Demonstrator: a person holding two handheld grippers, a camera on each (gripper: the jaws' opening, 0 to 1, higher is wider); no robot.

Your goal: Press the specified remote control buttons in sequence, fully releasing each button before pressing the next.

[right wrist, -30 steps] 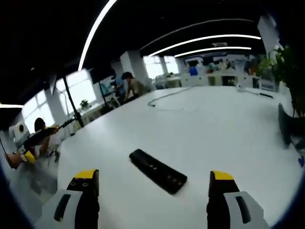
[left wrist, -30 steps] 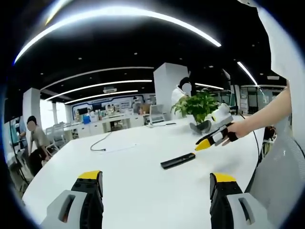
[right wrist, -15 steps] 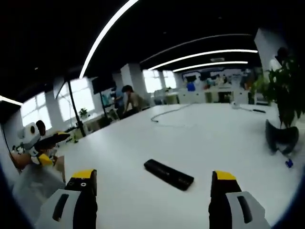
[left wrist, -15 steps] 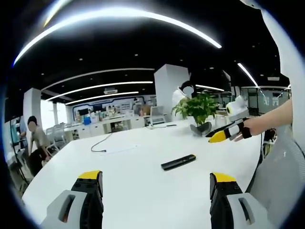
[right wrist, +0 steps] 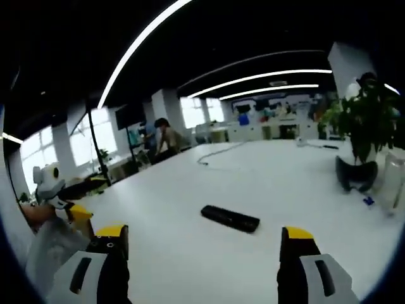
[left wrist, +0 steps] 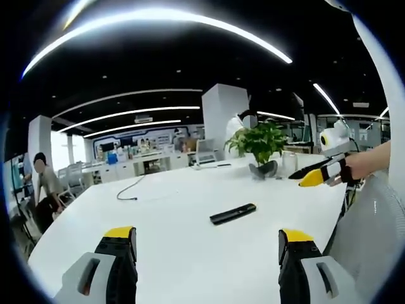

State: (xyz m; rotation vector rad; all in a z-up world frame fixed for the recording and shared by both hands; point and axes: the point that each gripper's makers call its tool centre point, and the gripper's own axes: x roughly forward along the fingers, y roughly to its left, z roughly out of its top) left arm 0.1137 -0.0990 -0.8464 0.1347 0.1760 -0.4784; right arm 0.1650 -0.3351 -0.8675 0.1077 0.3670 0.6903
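Observation:
A slim black remote control (left wrist: 233, 214) lies flat on the white table (left wrist: 171, 209), well ahead of my left gripper (left wrist: 205, 253), whose yellow-tipped jaws stand wide apart with nothing between them. The right gripper (left wrist: 314, 177) comes into the left gripper view from the right, held in a hand above the table's edge. In the right gripper view the remote control (right wrist: 230, 218) lies ahead of my right gripper (right wrist: 200, 253), open and empty. The left gripper (right wrist: 76, 212) shows at the left there, in a hand.
A potted plant (left wrist: 261, 147) in a dark pot stands beyond the remote, the potted plant (right wrist: 359, 136) at the right in the right gripper view. A black cable (left wrist: 130, 190) lies on the far table. A person (left wrist: 44, 187) stands at the left.
The right gripper has pulled back and risen away from the remote, which now looks smaller and farther in its view. The left gripper has stayed nearly still.

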